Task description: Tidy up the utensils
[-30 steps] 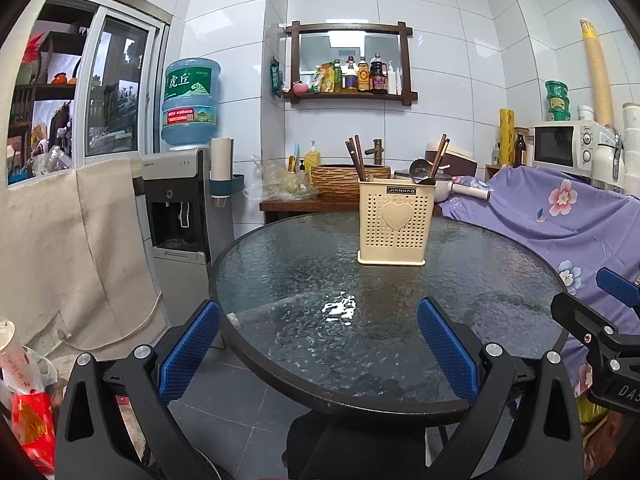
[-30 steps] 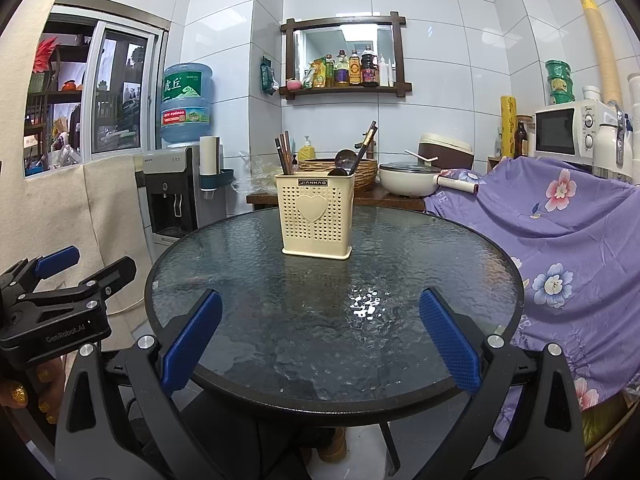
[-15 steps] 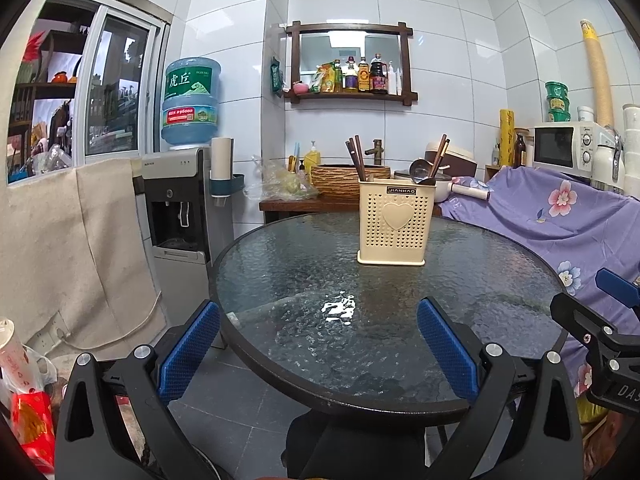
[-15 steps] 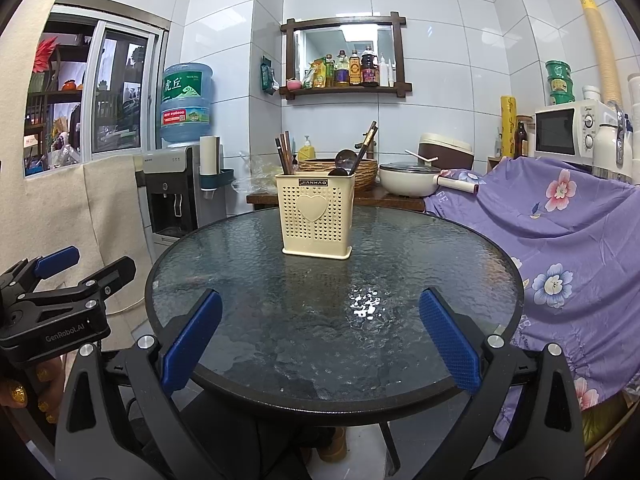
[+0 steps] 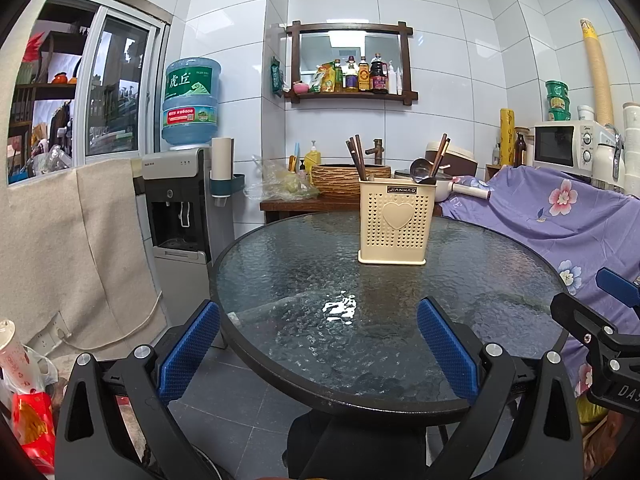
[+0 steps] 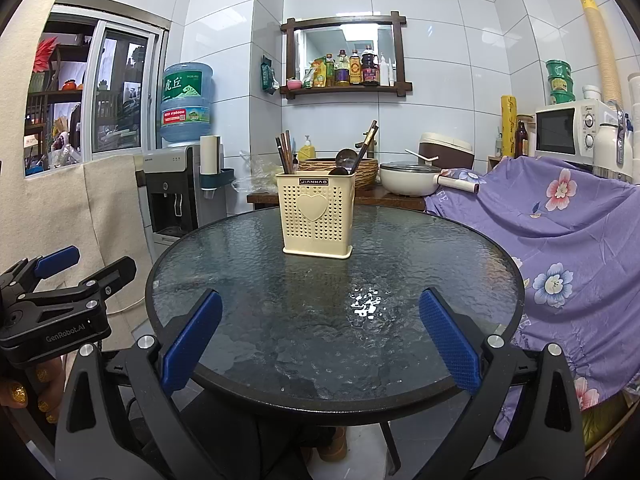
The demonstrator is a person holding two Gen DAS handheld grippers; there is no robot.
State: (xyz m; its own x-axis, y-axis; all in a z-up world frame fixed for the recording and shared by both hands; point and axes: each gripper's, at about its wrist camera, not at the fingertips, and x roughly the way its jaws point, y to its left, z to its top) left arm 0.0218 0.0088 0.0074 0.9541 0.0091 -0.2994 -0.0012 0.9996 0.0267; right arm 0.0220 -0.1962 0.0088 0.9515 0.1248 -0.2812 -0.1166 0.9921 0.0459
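1. Nothing has moved since the earlier frames: both grippers hang at the same spots by the near edge of the desk, and the holder stands where it stood.
2. Left gripper (image 5: 318,344) is spread wide and holds nothing; its blue pads (image 5: 188,350) frame the near rim of the desk (image 5: 280,372).
3. Right gripper (image 6: 320,340) is likewise spread wide and empty, hanging over the near part of the glass.
4. Each gripper shows in the other's view: the right one at the right edge of the left wrist view, the left one at the left edge of the right wrist view, where a hand (image 6: 36,384) with gold-painted nails grips it from below.
5. On the far half of the round glass desk stands the cream holder (image 5: 394,224), upright, with a heart on its front and a small label at the rim, well apart from both grippers.
6. Dark chopsticks (image 5: 357,156) stick up from the holder's left side; a ladle (image 5: 421,169) and more chopsticks (image 5: 439,155) lean out of its right side.
7. No loose utensil lies on the glass; only a bright reflection of light shows near the middle.
8. Behind the desk are a water dispenser (image 5: 180,204), a woven basket (image 5: 340,180), a pot (image 6: 408,180) and a purple flowered cloth (image 6: 560,220).
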